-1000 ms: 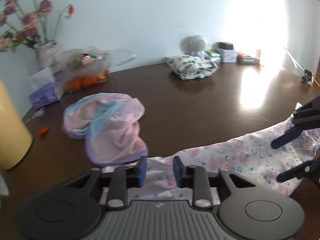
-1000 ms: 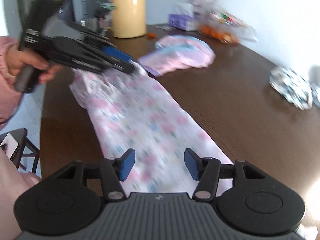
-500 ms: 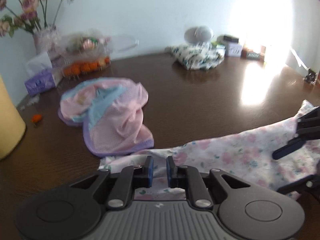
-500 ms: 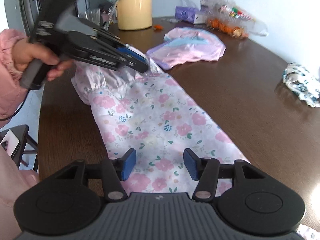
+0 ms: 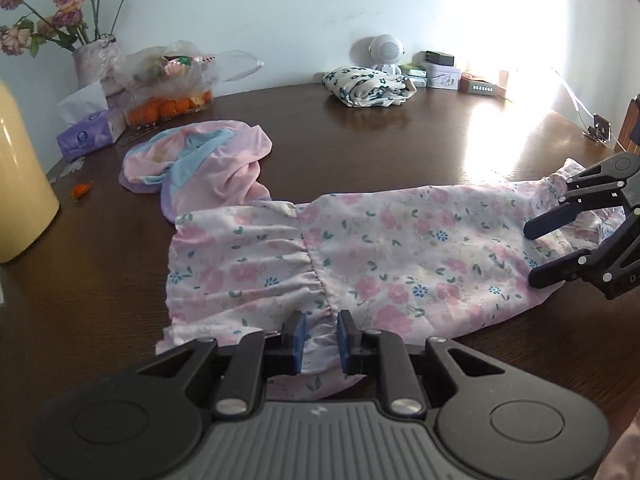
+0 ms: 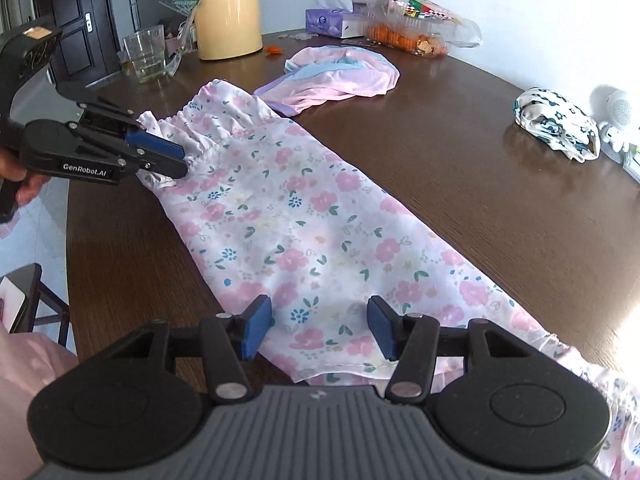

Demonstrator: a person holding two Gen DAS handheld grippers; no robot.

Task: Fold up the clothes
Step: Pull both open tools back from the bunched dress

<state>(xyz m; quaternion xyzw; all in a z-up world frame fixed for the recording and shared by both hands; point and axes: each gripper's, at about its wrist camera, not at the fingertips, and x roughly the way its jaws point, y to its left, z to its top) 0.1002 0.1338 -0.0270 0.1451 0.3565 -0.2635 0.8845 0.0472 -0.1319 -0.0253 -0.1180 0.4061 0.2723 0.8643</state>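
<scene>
A pink floral garment (image 5: 380, 248) (image 6: 304, 216) lies stretched flat across the dark table (image 5: 400, 148). My left gripper (image 5: 321, 338) (image 6: 180, 162) is at its ruffled end near the table edge. Its jaws are opening, narrow, with the ruffle bunched between the pads. My right gripper (image 6: 320, 330) (image 5: 534, 256) hovers over the other end. It is open, with its fingers wide apart above the cloth and nothing pinched. A crumpled pink-and-blue garment (image 5: 208, 164) (image 6: 340, 76) lies just beyond the ruffled end.
A folded white cloth with dark flowers (image 5: 368, 88) (image 6: 556, 124) sits by the wall next to a white speaker (image 5: 386, 50). A yellow jug (image 6: 226, 8), a glass (image 6: 146, 54), a tissue box (image 5: 88, 132), bagged oranges (image 5: 168, 92) and a rose vase (image 5: 96, 60) crowd one end.
My left gripper has come down toward the table edge with the ruffled end, which now lies spread flat. Its jaws narrowed. The right gripper sank slightly over the cloth.
</scene>
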